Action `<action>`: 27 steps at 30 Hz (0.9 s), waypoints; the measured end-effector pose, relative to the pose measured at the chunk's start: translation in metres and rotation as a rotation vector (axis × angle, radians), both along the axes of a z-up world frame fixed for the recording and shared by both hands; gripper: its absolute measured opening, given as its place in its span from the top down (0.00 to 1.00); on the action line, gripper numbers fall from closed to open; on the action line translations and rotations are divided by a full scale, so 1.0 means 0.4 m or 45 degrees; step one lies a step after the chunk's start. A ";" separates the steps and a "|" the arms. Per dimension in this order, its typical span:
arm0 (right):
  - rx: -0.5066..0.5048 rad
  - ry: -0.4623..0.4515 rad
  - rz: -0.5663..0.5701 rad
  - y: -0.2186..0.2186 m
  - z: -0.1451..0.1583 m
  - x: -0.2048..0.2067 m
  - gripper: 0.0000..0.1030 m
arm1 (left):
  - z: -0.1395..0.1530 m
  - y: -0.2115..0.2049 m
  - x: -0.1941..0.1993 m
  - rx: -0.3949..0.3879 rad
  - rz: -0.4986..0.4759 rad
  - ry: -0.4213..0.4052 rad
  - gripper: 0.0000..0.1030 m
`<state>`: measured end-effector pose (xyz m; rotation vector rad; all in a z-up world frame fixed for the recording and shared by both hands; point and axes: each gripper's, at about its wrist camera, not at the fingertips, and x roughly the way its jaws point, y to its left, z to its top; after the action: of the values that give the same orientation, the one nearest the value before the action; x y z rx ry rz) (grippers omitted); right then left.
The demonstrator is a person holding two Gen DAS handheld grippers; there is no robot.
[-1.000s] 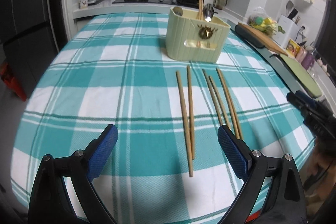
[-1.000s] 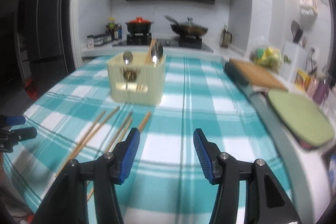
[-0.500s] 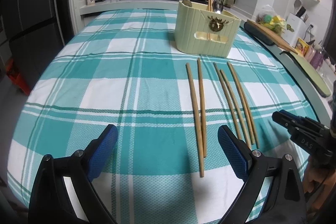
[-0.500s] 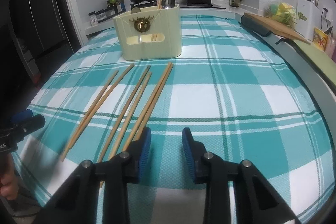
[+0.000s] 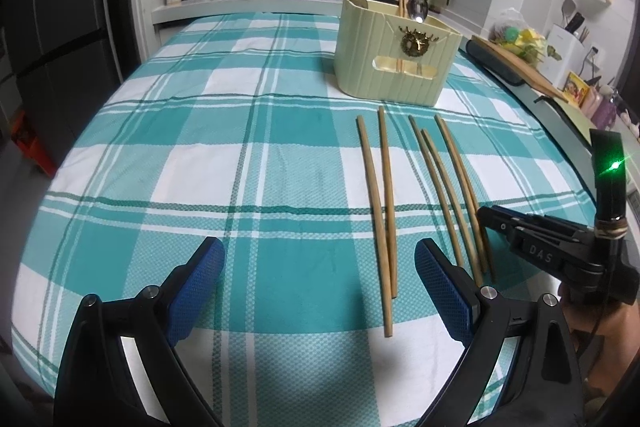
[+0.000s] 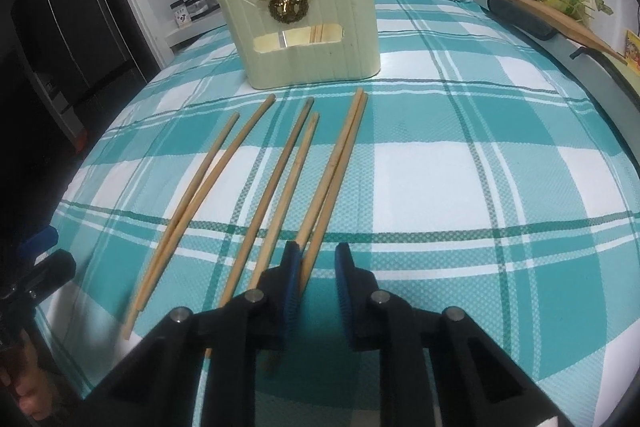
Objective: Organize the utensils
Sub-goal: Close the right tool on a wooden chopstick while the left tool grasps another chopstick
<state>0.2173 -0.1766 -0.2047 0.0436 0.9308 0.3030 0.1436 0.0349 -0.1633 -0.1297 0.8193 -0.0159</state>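
Over chopsticks (image 6: 340,155): right gripper (image 6: 316,271) fingers closing, seemingly not pinching; left gripper (image 5: 318,279) spread.

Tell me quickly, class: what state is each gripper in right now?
Left gripper: open, holding nothing.
Right gripper: closing around the rightmost pair of chopsticks; one pad touches, grip not yet complete.

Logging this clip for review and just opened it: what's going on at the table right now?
A person is tidying chopsticks into the cream utensil holder on the checked tablecloth. Six chopsticks lie in three pairs in front of it. The right gripper is low over the near end of the rightmost pair, jaws closing around it, nothing lifted yet. The left gripper waits wide open beside the leftmost pair.
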 end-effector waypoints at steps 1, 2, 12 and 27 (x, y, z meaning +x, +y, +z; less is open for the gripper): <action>-0.014 0.010 0.001 0.004 -0.007 0.003 0.83 | -0.003 0.002 0.002 -0.002 0.001 0.004 0.06; -0.018 0.001 -0.003 0.006 -0.007 0.003 0.83 | -0.006 0.004 0.003 -0.004 0.003 0.008 0.06; -0.241 -0.069 0.005 0.046 -0.011 0.026 0.91 | -0.026 0.016 0.012 -0.026 0.004 0.046 0.06; -0.237 -0.084 -0.104 -0.028 -0.008 -0.008 0.86 | -0.052 -0.009 0.187 0.005 -0.072 0.101 0.06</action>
<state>0.2141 -0.1877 -0.2080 -0.0990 0.8862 0.1403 0.2183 0.0314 -0.1842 -0.1043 0.9023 -0.0628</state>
